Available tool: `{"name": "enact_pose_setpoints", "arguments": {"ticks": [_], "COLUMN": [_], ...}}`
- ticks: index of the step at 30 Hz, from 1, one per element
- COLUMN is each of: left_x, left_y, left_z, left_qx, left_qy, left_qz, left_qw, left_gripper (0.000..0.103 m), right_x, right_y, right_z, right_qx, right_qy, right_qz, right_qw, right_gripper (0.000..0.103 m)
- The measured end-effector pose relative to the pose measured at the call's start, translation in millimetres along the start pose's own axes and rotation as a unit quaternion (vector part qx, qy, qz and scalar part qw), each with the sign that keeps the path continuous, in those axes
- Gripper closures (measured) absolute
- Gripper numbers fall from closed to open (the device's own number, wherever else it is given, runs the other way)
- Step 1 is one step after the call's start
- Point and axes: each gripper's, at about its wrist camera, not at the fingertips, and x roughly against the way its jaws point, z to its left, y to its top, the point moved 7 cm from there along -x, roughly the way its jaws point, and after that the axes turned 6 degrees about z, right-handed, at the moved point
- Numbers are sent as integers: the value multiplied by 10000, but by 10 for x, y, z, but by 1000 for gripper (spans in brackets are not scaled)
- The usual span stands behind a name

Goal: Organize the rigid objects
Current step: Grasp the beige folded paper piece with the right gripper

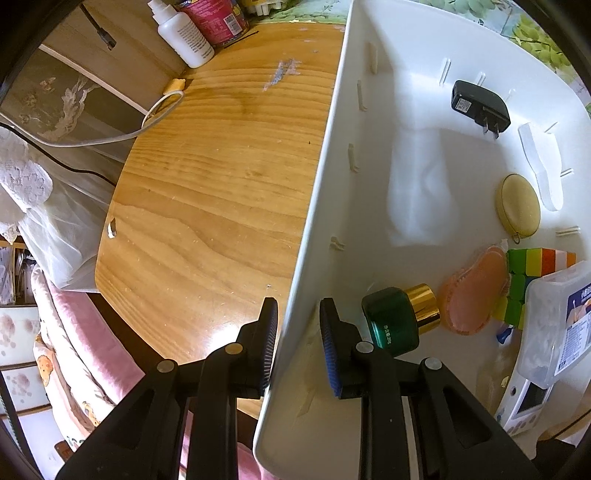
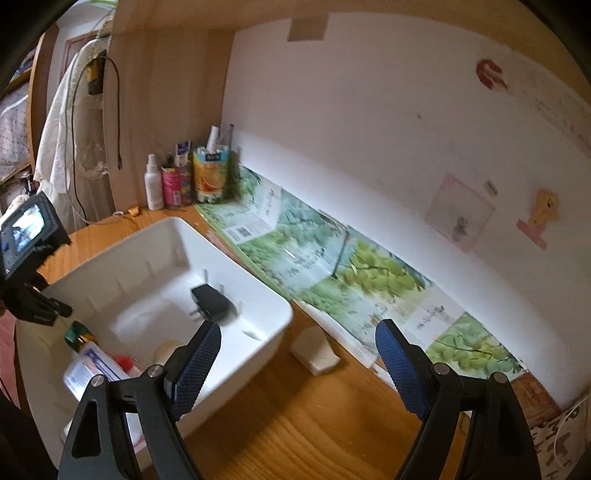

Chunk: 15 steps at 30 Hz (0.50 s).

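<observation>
A white plastic bin stands on the wooden table. My left gripper straddles the bin's near side wall, one finger outside and one inside, with a small gap on the inner side. Inside the bin lie a black plug adapter, a yellow round pouch, a green bottle with a gold cap, an orange brush, a colour cube and a clear box. My right gripper is open and empty, above the table by the bin. A small white box lies beyond it.
Bottles and cartons stand in the table's far corner by the wall. A white spray bottle and a white cable lie at the table's far left. A green printed sheet runs along the wall. The left gripper's body shows at the bin's left.
</observation>
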Motion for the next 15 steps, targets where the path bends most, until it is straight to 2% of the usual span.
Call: {"name": "enact_pose_setpoints", "arguments": {"ticks": [11, 15], "left_x": [-2, -7], "left_y": [-22, -16], "left_z": [3, -1], "left_qx": [23, 20], "left_qy": [18, 43], "left_qz": [23, 33], "left_qw": [10000, 10000], "left_gripper": [76, 76], "right_x": [-635, -929], "right_y": [-380, -492], "right_z": [-108, -171], "right_qx": [344, 265], "right_qy": [-123, -74], "right_qz": [607, 745], "right_qw": [9975, 9968], "right_gripper": [17, 17]}}
